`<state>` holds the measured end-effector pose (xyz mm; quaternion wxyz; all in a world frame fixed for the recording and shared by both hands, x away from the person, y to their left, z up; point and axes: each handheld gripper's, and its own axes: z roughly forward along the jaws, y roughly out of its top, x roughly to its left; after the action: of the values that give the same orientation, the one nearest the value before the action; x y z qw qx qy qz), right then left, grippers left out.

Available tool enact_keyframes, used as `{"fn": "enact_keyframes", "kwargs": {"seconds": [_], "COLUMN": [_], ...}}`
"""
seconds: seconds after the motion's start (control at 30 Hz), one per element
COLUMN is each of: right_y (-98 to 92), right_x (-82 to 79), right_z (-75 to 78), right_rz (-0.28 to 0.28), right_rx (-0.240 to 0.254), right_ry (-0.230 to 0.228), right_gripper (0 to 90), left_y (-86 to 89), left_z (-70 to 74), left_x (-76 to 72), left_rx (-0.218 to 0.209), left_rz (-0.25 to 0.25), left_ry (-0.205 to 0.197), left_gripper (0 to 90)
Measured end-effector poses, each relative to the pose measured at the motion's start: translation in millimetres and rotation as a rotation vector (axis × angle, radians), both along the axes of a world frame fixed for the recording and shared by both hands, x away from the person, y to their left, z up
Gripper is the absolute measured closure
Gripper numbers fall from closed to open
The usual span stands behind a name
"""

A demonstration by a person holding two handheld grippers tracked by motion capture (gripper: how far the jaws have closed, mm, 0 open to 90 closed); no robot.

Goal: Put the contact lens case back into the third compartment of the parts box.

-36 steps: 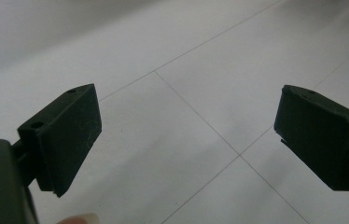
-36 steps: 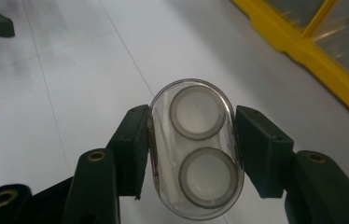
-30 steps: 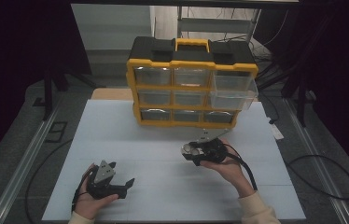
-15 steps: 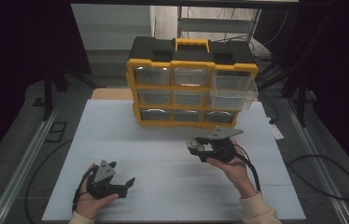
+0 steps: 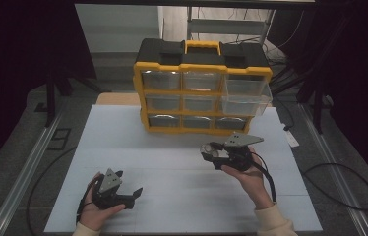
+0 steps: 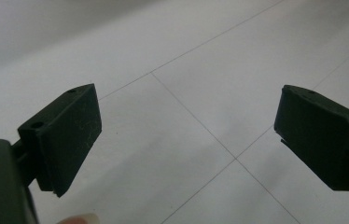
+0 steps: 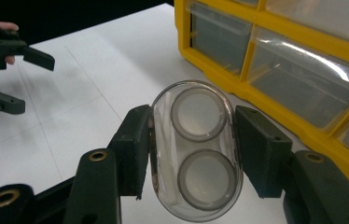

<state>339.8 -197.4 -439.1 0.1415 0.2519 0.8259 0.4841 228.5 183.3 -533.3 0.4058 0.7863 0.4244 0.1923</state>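
Nearest the person, at the table's (image 5: 182, 196) front left, left gripper (image 5: 132, 195) rests low over the white surface. Jaws stand wide apart with nothing between them; bare tabletop with thin seam lines shows in the gap in the left gripper view. A fingertip shows at the bottom edge of that view.

Farther in, right of centre, right gripper (image 5: 207, 151) is held above the table in the person's right hand (image 5: 246, 174), grey three-cornered plate on top, cable trailing back toward the sleeve. Jaws point left and slightly toward the organizer. Right gripper view: jaws about half open, pads pressed on both sides of a clear plastic case (image 7: 195, 149), oval, standing on end between them. Two round grey-rimmed wells inside it, one above the other. Case is off the table, just in front of the organizer's bottom row.

At the far edge, yellow-and-black drawer organizer (image 5: 201, 91) stands upright, three rows of clear drawers, yellow handle on top. Upper right drawer (image 5: 246, 93) sticks out past the others. Other drawers sit flush.
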Motion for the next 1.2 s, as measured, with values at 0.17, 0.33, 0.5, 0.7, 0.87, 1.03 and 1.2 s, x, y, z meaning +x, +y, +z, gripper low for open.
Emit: {"fn": "enact_keyframes", "kwargs": {"seconds": [0.17, 0.33, 0.5, 0.7, 0.87, 1.03, 1.2], "right_y": [-1.3, -2.2, -6.1, -7.6, -8.0, -9.7, -11.6], "right_x": [-2.4, -4.9, -6.6, -10.2, -12.5, -15.2, -18.0], "right_z": [4.3, 9.5, 15.7, 22.8, 28.1, 33.6, 39.3], "right_rz": [-0.008, -0.010, -0.016, -0.010, -0.012, -0.010, -0.012], "right_rx": [0.020, 0.032, 0.053, 0.066, 0.080, 0.102, 0.114], "right_ry": [-0.015, -0.031, -0.050, -0.073, -0.089, -0.103, -0.118], "right_gripper": [48.1, 48.2, 48.3, 48.3, 48.5, 48.6, 48.6], "left_y": [-0.4, -1.5, -1.8, -2.1, -1.6, -1.5, -1.2], "left_z": [0.3, -0.1, 0.1, -0.2, -0.1, 0.1, 0.4], "left_x": [-0.3, 0.0, 0.0, 0.1, 0.1, -0.1, -0.1], "left_rx": [-0.002, 0.001, 0.004, 0.004, 0.007, 0.001, 0.001], "left_rz": [-0.004, -0.006, -0.009, -0.009, -0.010, -0.009, -0.005], "left_ry": [-0.001, -0.001, -0.003, -0.006, -0.006, -0.007, -0.009], "left_gripper": [8.1, 8.3, 8.7, 8.7, 8.7, 8.6, 8.6]}}
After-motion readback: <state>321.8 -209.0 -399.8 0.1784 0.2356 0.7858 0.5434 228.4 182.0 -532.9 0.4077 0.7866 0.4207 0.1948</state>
